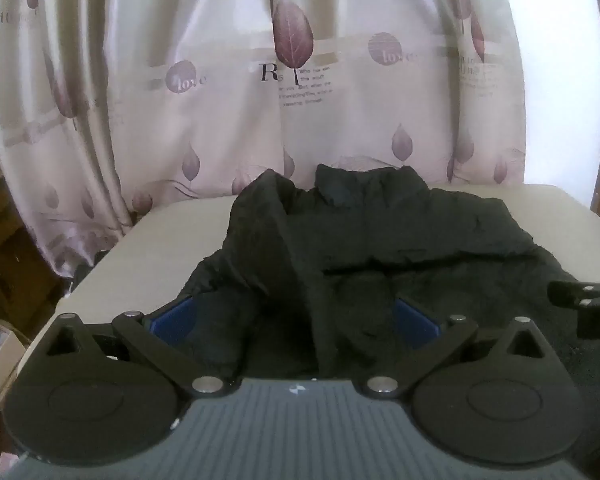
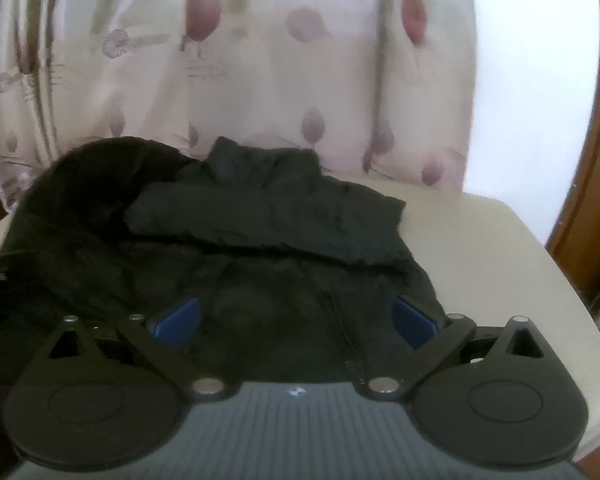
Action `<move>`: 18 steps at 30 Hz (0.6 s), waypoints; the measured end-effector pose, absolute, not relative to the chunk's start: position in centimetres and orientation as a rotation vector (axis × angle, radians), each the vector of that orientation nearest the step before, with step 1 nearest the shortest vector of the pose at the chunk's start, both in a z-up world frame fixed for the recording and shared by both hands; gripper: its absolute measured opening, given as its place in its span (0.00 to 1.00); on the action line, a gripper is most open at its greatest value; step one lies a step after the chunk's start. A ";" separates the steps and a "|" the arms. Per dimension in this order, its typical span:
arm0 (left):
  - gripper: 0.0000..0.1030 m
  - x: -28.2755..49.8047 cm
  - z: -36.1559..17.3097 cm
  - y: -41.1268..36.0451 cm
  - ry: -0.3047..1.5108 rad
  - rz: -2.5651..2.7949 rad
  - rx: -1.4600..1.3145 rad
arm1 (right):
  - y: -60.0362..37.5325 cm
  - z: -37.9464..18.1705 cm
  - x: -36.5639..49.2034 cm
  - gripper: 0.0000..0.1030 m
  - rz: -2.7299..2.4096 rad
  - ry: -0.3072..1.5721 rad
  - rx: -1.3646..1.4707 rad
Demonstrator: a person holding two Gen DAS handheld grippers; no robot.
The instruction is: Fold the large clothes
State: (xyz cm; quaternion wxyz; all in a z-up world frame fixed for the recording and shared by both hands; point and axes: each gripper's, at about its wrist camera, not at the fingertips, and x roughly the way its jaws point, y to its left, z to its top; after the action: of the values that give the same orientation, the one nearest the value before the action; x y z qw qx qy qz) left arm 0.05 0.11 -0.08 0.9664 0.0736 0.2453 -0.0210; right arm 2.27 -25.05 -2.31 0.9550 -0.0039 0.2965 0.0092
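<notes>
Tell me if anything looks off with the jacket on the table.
The black jacket lies rumpled, not flat: one sleeve is bunched into a raised hump on the left. Both grippers, left and right, are open.

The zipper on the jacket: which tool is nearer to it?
Right. The zipper runs up between the right tool's open pads, near its right pad. The left tool sits further left over the jacket, with no zipper visible between its pads.

Black jacket [image 1: 380,248] covers the table [image 1: 171,232] middle; its near hem is hidden behind the left gripper [image 1: 295,320]. Curtain [image 2: 259,80] print above the jacket is blurred.
</notes>
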 end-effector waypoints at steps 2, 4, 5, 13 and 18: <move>1.00 0.4 -0.2 0.1 0.474 -0.035 0.160 | -25.9 -2.9 2.4 1.00 0.026 0.599 0.011; 1.00 1.0 -0.2 0.1 0.456 -0.041 0.168 | -27.3 -3.5 2.3 1.00 0.052 0.583 0.078; 1.00 1.4 -0.2 0.0 0.442 -0.045 0.170 | -28.0 -3.9 2.2 1.00 0.064 0.571 0.111; 1.00 3.7 -1.6 0.2 0.616 -0.073 0.125 | -30.7 -5.7 2.2 1.00 0.172 0.554 0.222; 0.18 4.4 -3.4 0.0 0.741 -0.069 0.216 | -30.9 -6.7 3.1 1.00 0.178 0.596 0.253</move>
State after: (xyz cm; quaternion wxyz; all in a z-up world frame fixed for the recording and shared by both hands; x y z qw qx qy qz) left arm 4.37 -0.03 -3.42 0.9258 0.1054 0.3614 -0.0335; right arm 3.08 -30.92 -6.71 0.9442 0.1243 0.2923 0.0873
